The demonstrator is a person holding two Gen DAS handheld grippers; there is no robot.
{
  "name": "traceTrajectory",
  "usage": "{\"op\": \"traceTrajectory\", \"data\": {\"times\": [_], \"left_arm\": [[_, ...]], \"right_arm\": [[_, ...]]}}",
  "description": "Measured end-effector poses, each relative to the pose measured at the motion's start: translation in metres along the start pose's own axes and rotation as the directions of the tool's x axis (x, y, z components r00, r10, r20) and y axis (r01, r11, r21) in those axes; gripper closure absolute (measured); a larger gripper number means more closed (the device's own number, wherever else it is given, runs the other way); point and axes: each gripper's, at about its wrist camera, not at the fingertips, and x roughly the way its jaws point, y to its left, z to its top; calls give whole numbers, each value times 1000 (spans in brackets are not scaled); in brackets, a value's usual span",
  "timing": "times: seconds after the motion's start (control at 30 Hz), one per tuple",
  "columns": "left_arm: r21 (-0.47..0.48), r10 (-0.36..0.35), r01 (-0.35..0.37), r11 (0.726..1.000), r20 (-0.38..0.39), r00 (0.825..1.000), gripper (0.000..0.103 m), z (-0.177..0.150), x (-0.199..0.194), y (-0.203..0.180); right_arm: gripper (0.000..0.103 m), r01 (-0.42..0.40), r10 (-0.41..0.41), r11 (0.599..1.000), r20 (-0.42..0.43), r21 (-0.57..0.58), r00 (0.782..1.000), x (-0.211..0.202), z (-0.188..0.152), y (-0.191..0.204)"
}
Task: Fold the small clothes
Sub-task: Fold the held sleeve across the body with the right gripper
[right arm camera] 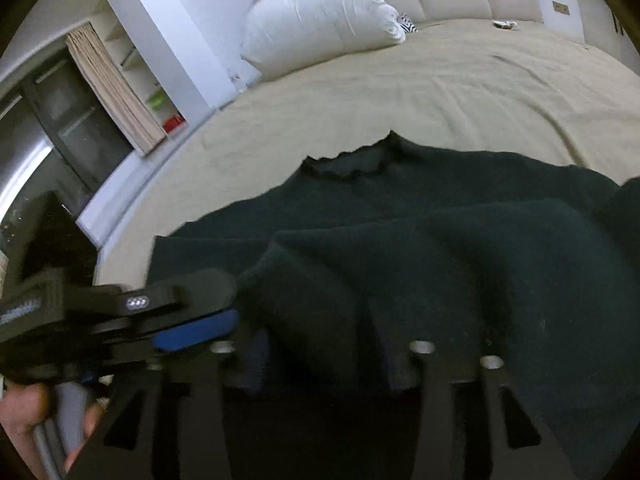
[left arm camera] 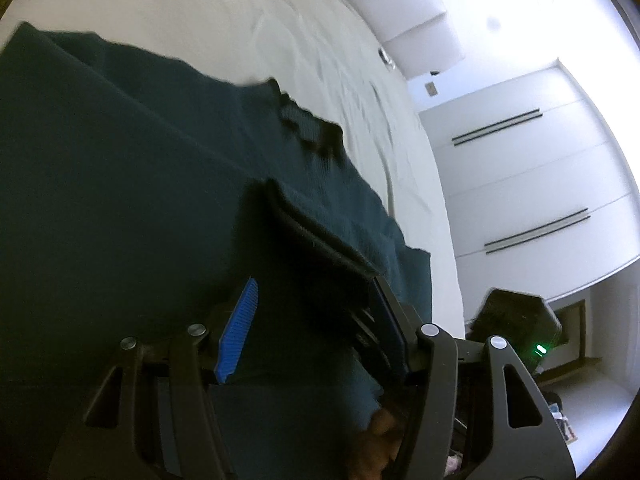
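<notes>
Garment: we see a dark green knit top (right arm camera: 420,240) lying on the beige bed sheet (right arm camera: 400,92), its frilled neckline (right arm camera: 352,164) towards the pillow (right arm camera: 320,12) and a fold of its cloth heaped in front of the right wrist camera.
Left gripper (left arm camera: 316,312): we read its jaws as parted, the blue pad (left arm camera: 236,332) clear on one side; the dark cloth lies between and under the fingers, and we see no pinch on it.
Right gripper (right arm camera: 320,360): we find its fingers dark and half buried in the cloth; they stand apart, but we cannot tell whether they press on the fabric.
Hand (right arm camera: 24,412): we note it at the lower left of the right wrist view, wrapped round a grey handle.
Background: we record white wardrobe doors (left arm camera: 540,184) beyond the bed edge.
</notes>
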Motion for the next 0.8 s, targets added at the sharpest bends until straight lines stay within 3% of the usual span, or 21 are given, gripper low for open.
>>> {"op": "traceTrajectory", "data": {"times": [0.17, 0.37, 0.57, 0.67, 0.73, 0.8], "left_arm": [[-11, -9, 9, 1000, -30, 1000, 43, 0, 18, -8], [-69, -60, 59, 996, -17, 998, 41, -1, 24, -4], [-44, -16, 16, 999, -2, 1000, 42, 3, 34, -8], [-5, 34, -34, 999, -18, 999, 82, 6, 44, -17], [18, 59, -58, 998, -16, 998, 92, 5, 45, -20], [32, 77, -78, 996, 6, 997, 95, 4, 39, -19]], "right_arm": [[36, -62, 57, 994, 58, 94, 997, -48, -25, -33], [36, -90, 79, 964, 54, 250, 995, -79, -70, -72], [40, -136, 108, 930, 99, 343, 989, -101, -93, -89], [40, -155, 121, 912, 111, 380, 986, -108, -96, -97], [40, -168, 127, 894, 125, 416, 984, -112, -98, -106], [40, -186, 127, 870, 158, 457, 979, -115, -100, -116]]}}
